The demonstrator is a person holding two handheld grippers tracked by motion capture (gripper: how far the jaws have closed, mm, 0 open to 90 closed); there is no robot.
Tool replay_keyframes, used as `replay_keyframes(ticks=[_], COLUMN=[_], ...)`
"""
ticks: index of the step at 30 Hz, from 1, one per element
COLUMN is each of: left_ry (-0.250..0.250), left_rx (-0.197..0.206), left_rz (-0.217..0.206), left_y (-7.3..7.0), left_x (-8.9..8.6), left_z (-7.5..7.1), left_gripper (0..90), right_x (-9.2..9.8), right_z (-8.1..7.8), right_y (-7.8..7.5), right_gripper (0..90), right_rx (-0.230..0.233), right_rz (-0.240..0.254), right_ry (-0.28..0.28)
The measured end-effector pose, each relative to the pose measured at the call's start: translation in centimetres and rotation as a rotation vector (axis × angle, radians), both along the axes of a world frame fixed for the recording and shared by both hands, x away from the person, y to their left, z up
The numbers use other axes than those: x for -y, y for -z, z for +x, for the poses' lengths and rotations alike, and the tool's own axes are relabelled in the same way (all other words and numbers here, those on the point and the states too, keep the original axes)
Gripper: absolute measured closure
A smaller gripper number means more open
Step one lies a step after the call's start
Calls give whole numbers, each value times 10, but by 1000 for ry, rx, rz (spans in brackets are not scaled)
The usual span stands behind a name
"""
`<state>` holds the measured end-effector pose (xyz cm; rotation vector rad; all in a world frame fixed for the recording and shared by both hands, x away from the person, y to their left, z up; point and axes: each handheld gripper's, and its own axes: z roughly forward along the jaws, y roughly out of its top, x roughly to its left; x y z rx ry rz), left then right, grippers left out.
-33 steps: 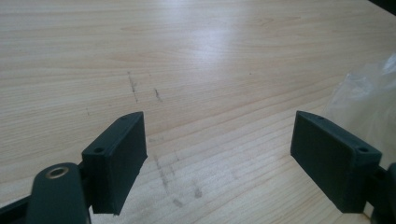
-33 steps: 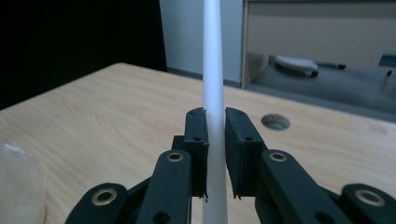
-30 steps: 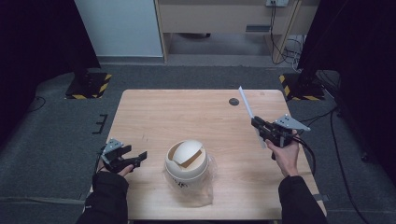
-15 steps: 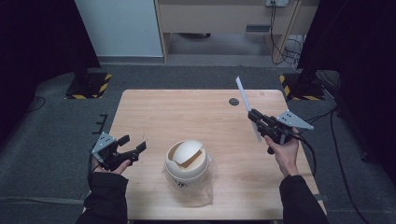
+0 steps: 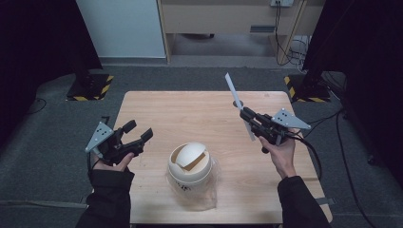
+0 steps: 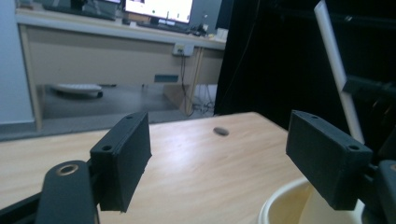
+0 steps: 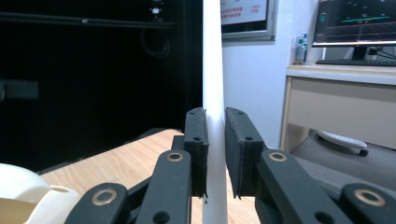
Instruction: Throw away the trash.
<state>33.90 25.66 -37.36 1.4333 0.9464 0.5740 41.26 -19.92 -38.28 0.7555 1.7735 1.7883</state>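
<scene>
High view, left gripper (image 5: 139,136): held up over the table's left edge, jaws spread wide and bare, having just narrowed slightly with nothing between them.
High view, right gripper (image 5: 248,116): raised above the table's right half, jaws clamped on a thin white strip (image 5: 231,90) that slants up and away from them, with a short end sticking out below.
High view, bin: a cream bin (image 5: 190,164) with a swing lid stands near the front middle of the wooden table (image 5: 176,111), with a clear bag around its base; it sits between the two grippers, apart from both.
High view, far table: a small dark round spot (image 5: 238,102) lies near the back right, just behind the strip.
Left gripper view, jaws: two black pads stand far apart, empty; the bin's rim (image 6: 285,205) shows low at right, and the white strip (image 6: 334,60) rises beyond.
Right gripper view, jaws: both pads press on the white strip (image 7: 214,84), which runs upright between them; the bin (image 7: 28,196) shows at lower left.
</scene>
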Motion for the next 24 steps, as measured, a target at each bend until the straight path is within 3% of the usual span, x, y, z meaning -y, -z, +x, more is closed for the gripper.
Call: replay_keyframes(ticks=[8, 21, 24], left_ry=[55, 134, 164], left_rx=[40, 45, 29], left_rz=[-33, -31, -24], left_y=[-22, -46, -49], left_x=[35, 88, 107], left_z=[18, 47, 58], left_gripper=[261, 311, 318], right_x=[-18, -30, -32], right_z=[-1, -2, -2], right_y=[-1, 2, 4], right_gripper=[797, 797, 797], right_rx=[11, 21, 20], right_rz=[-4, -6, -7], right_ry=[-53, -104, -113])
